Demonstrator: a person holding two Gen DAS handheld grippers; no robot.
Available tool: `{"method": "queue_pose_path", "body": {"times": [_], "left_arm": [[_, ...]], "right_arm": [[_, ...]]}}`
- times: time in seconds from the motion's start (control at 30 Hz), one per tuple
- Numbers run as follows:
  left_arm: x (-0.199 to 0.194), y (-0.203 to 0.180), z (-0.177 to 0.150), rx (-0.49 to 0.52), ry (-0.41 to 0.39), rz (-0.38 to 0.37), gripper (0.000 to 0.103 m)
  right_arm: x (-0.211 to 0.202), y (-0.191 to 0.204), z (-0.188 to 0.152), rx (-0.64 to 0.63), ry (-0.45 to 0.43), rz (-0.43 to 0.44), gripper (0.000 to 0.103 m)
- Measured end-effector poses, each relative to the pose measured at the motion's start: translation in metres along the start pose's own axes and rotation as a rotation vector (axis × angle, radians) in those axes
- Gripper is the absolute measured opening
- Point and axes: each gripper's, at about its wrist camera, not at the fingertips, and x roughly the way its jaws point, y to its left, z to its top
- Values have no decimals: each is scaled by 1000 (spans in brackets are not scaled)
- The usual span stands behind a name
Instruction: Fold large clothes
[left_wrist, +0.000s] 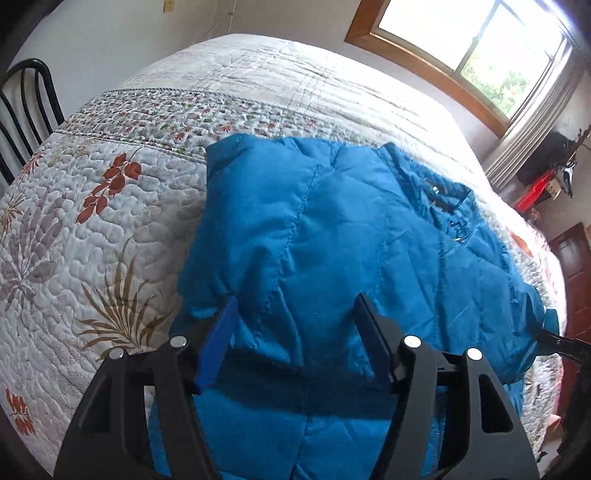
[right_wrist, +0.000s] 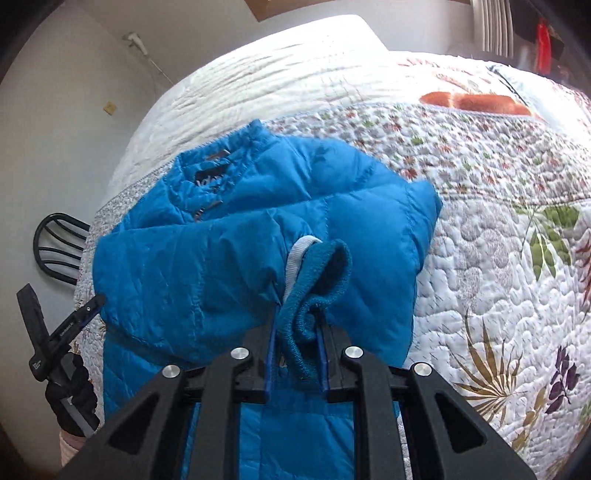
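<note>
Item: blue padded jacket (left_wrist: 332, 229), lying flat on the quilted bedspread (left_wrist: 110, 221) of a bed, collar (right_wrist: 218, 166) toward the far side, hem toward the person. Long axis runs away from the cameras, collar to hem.

Right gripper (right_wrist: 297, 354): jaws nearly closed, clamped on the knit cuff (right_wrist: 317, 280) of a sleeve. The cuff sits over the jacket's body, so the sleeve appears to be crossing inward over the chest; the blur leaves its exact lay uncertain.

Left gripper (left_wrist: 295, 332): jaws standing well apart, nothing between the pads, poised above the jacket's near left part, fabric directly below and ahead of the fingers.

Relation governing the next move: the right hand alone holds cloth; the sleeve should land across the long axis. The left hand is nearer the opposite side.
</note>
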Motion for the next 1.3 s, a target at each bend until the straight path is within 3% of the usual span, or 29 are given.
{"method": "queue_pose_path", "body": {"times": [0.2, 0.3, 0.37, 0.43, 0.57, 0.73, 0.97, 1.3], "left_arm": [[19, -2, -4, 57, 42, 47, 65], [7, -3, -1, 63, 49, 50, 65], [-11, -5, 1, 55, 16, 18, 65], [-23, -15, 1, 73, -16, 5, 65], [-17, -51, 3, 143, 3, -32, 65], [10, -80, -7, 203, 68, -58, 65], [37, -86, -22, 271, 78, -9, 64], [48, -90, -23, 279, 71, 18, 65]], "right_arm": [[18, -7, -7, 11, 14, 7, 22], [-4, -1, -7, -23, -46, -75, 34], [-25, 10, -9, -64, -117, -125, 34], [-37, 23, -6, -88, -139, -62, 34], [-21, 60, -2, -143, -88, 38, 34], [24, 89, -7, -170, 3, 50, 33], [71, 84, -9, -152, 56, -12, 28], [79, 82, -9, -144, 39, -20, 25]]}}
